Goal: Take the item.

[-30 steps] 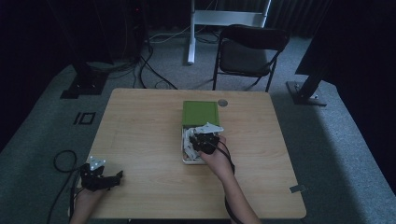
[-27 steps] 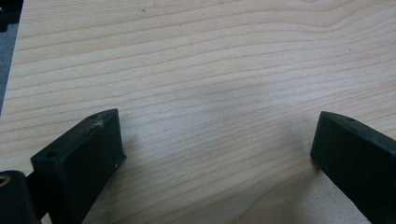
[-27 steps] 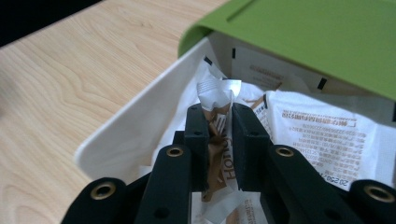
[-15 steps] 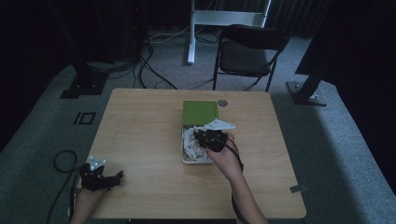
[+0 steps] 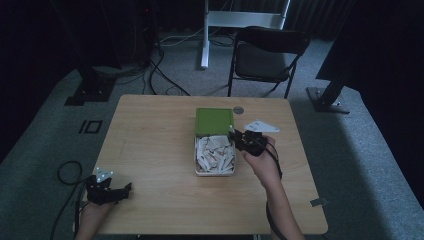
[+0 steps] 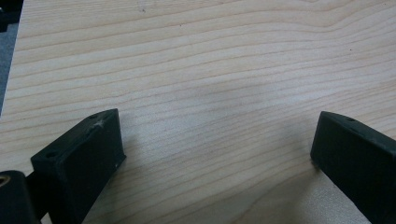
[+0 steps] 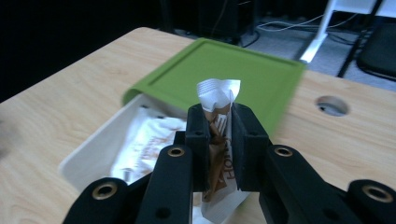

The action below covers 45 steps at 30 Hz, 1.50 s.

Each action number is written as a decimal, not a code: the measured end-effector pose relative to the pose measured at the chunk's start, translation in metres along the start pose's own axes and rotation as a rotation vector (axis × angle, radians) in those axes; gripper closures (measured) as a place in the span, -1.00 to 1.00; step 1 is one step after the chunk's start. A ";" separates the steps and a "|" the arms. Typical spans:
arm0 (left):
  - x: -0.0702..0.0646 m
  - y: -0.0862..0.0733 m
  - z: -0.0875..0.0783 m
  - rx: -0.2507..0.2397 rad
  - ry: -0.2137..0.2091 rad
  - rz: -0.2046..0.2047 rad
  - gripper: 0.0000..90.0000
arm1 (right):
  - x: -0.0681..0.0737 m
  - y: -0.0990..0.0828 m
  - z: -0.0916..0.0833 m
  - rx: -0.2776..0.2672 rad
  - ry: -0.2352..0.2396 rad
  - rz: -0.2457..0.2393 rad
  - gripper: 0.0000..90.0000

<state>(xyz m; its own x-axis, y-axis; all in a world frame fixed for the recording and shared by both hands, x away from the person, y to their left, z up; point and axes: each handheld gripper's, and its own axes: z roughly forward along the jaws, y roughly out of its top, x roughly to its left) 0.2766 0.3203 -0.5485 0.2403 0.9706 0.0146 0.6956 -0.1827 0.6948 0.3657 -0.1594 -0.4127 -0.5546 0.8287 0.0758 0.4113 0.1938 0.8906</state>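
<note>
A white box (image 5: 197,170) with several white and brown packets (image 5: 215,156) stands mid-table, its green lid (image 5: 215,120) hinged open at the far end. My right gripper (image 5: 236,136) hovers just right of the box and is shut on one packet. In the right gripper view the packet (image 7: 219,100) sticks up between the closed jaws of the right gripper (image 7: 218,128), above the box (image 7: 88,156) and in front of the lid (image 7: 233,70). My left gripper (image 5: 122,192) rests at the table's near left corner. In its own view the left gripper (image 6: 215,149) stands open over bare wood.
A round cable hole (image 5: 238,109) lies in the wooden table (image 5: 150,140) behind the lid. A black folding chair (image 5: 267,55) and a white stand (image 5: 240,20) are beyond the far edge. Cables run across the floor at the left.
My right gripper has risen out of the box and moved right with a packet between its jaws. The left gripper has stayed put.
</note>
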 end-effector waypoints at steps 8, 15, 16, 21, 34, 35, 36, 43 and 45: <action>0.000 0.000 0.000 -0.001 0.000 -0.003 -0.93 | -0.039 -0.014 -0.007 -0.011 -0.082 0.049 0.75; 0.000 0.000 0.000 -0.001 -0.001 -0.003 -0.93 | -0.067 -0.037 0.001 0.006 -0.134 0.079 0.75; 0.000 0.000 0.000 -0.001 0.000 -0.003 -0.93 | -0.069 -0.040 0.002 0.007 -0.135 0.083 0.75; 0.000 0.000 0.000 -0.001 -0.001 -0.003 -0.93 | -0.085 -0.059 0.011 0.012 -0.167 0.116 0.74; 0.000 0.000 0.000 -0.001 0.000 -0.003 -0.93 | -0.113 -0.086 0.032 0.059 -0.233 0.176 0.74; 0.000 0.000 0.000 -0.001 -0.001 -0.004 -0.93 | -0.115 -0.088 0.034 0.062 -0.242 0.177 0.74; 0.000 0.000 0.000 -0.001 0.000 -0.003 -0.93 | -0.116 -0.090 0.036 0.060 -0.246 0.179 0.74; 0.000 0.000 0.000 -0.001 0.000 -0.003 -0.93 | -0.123 -0.096 0.053 0.068 -0.262 0.186 0.73; 0.000 0.000 0.000 -0.001 0.000 -0.003 -0.93 | -0.125 -0.095 0.058 0.070 -0.269 0.186 0.72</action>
<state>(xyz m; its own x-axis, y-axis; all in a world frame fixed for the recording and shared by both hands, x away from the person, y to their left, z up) 0.2766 0.3201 -0.5486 0.2382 0.9711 0.0120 0.6957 -0.1793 0.6956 0.4374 -0.2511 -0.5330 -0.2583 0.9604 0.1042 0.5413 0.0545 0.8391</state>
